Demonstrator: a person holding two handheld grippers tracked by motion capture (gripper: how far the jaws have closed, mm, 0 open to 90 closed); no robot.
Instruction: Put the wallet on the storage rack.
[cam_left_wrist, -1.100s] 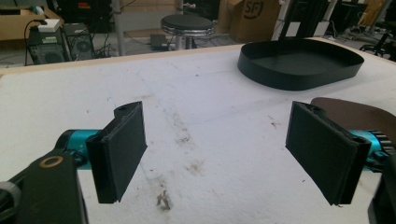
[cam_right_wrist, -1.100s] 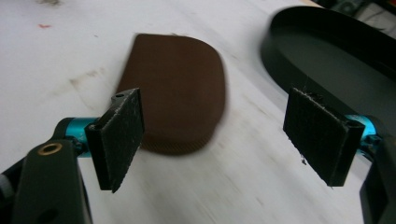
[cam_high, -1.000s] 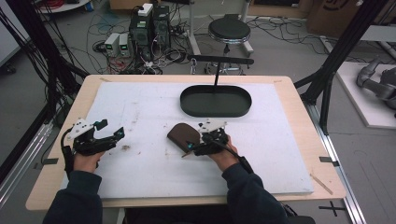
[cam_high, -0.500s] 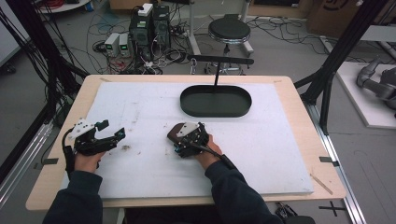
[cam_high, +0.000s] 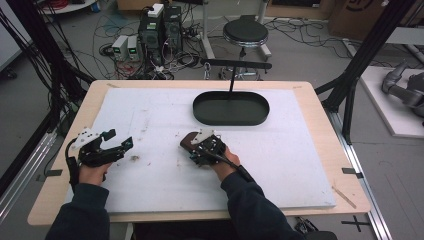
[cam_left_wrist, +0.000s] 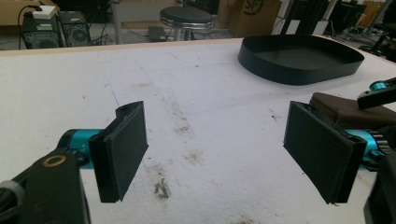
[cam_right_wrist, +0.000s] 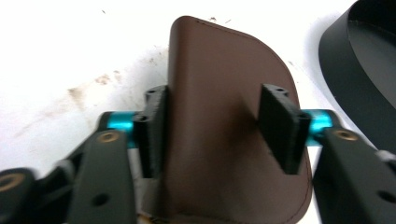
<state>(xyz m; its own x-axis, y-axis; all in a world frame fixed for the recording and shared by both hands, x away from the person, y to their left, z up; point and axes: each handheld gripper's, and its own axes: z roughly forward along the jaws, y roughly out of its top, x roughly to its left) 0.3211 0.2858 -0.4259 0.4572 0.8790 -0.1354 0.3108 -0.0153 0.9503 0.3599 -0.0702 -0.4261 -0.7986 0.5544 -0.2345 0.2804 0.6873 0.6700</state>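
Observation:
A brown leather case (cam_high: 187, 140) lies flat on the white mat (cam_high: 150, 100), a little in front of the black oval tray (cam_high: 231, 121). My right gripper (cam_high: 196, 146) is over it. In the right gripper view the case (cam_right_wrist: 219, 84) sits between the jaws of my right gripper (cam_right_wrist: 217, 126), which have just been closing. One pad is against its left edge and the other rests on its brown face. My left gripper (cam_high: 119, 138) hovers at the mat's left side. In the left gripper view my left gripper (cam_left_wrist: 224, 149) stands wide open with nothing between its pads (cam_left_wrist: 123, 149). The case (cam_left_wrist: 345, 112) lies to its right.
The black tray (cam_left_wrist: 299, 58) is empty and stands at the mat's far middle, with a black stand (cam_high: 234, 65) behind it. Brown smudges mark the mat (cam_left_wrist: 187, 126). A stool (cam_high: 245, 32), cables and computer boxes are on the floor beyond the table.
My right hand has moved left over the brown case, and its jaws have come in from wide to the case's sides. My left gripper has stayed where it was.

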